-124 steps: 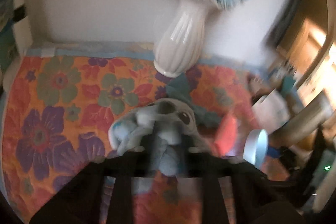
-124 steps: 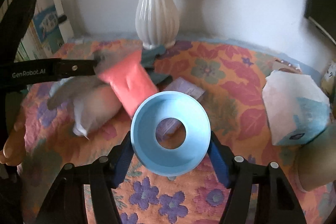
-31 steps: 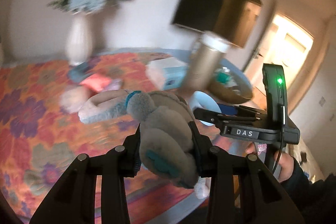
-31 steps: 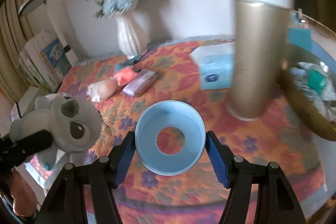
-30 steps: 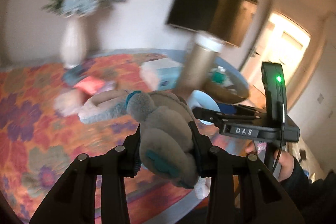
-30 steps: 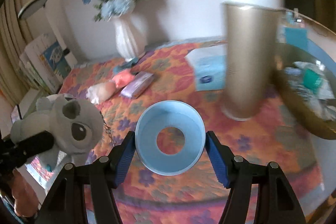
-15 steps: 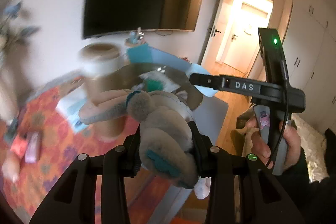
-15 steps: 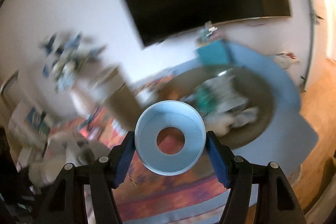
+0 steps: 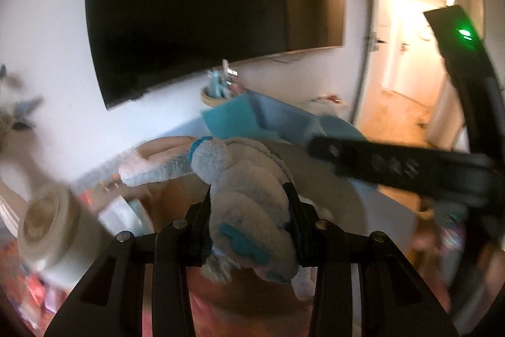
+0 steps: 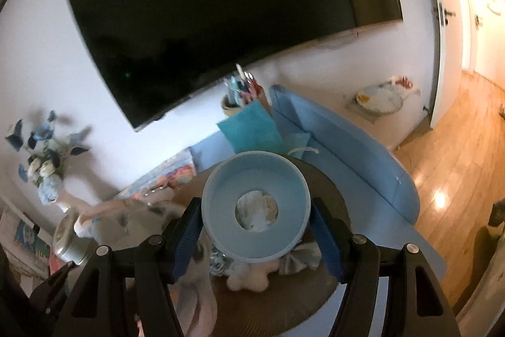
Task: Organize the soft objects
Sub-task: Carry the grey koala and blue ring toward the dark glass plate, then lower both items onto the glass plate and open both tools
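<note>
Left gripper clamps grey plush koala toy; right gripper grips pale-blue round ring-shaped cup above brown basket.

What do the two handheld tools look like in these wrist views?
The left tool has matte black fingers on black linkage arms with silver rivets. The right tool has the same black frame with blue pads; seen from the left wrist, its black body carries a green indicator light.
</note>
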Demonstrator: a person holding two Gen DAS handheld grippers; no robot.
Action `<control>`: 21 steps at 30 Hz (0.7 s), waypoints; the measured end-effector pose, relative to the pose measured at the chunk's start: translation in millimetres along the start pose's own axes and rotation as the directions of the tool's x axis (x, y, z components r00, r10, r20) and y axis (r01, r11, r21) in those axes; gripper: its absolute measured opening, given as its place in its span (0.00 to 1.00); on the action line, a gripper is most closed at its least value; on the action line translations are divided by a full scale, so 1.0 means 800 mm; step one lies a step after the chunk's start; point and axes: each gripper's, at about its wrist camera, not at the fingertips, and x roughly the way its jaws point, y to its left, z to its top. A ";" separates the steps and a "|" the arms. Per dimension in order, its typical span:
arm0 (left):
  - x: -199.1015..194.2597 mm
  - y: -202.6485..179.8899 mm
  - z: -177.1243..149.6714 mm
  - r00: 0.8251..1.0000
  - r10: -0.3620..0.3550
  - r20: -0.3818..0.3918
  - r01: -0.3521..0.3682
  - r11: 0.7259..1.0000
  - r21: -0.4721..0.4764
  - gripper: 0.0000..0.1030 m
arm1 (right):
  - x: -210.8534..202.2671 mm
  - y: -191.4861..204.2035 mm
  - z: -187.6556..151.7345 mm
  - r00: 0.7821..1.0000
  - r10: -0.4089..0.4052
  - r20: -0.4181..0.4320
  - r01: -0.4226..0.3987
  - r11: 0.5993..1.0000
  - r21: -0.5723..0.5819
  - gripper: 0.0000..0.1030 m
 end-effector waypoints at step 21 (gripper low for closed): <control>-0.078 -0.056 -0.023 0.988 0.051 0.148 -0.083 0.972 0.222 0.89 | -0.038 -0.038 -0.037 0.990 0.125 -0.057 -0.121 0.990 0.079 0.75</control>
